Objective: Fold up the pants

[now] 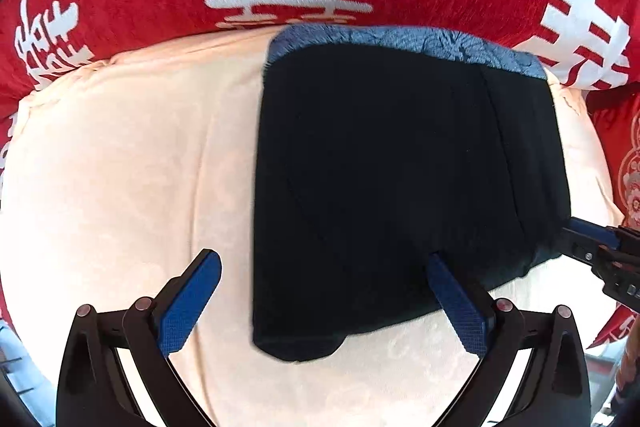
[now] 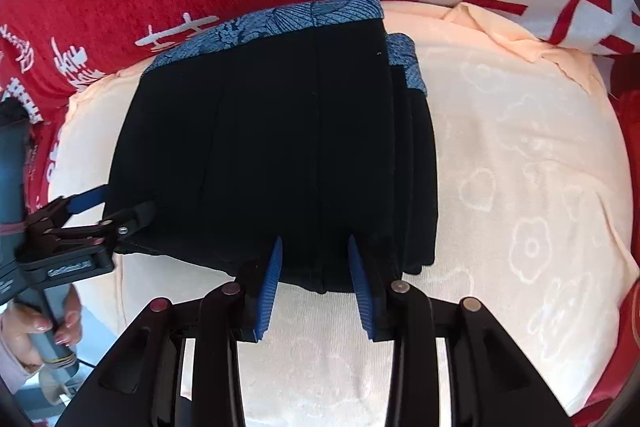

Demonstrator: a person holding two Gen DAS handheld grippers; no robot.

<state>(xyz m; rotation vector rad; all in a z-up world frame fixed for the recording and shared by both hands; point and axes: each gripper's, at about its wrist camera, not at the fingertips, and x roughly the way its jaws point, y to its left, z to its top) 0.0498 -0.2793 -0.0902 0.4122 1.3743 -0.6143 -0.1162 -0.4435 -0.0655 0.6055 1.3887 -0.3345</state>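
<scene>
Black pants [image 1: 400,167] w/ a blue leaf-print waistband [image 1: 400,41], already folded into a compact squarish stack. Lying flat on the pale peach cloth, waistband at the far edge next to the red fabric. Right-wrist view shows several layers stepped along one side, w/ a 2nd bit of waistband peeking out there.

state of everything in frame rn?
pants: folded into a flat stack, blue waistband at the far edge
left tongs: open wide, holding nothing
right tongs: partly open over the near edge of the pants
peach cloth: spread flat under the pants
</scene>
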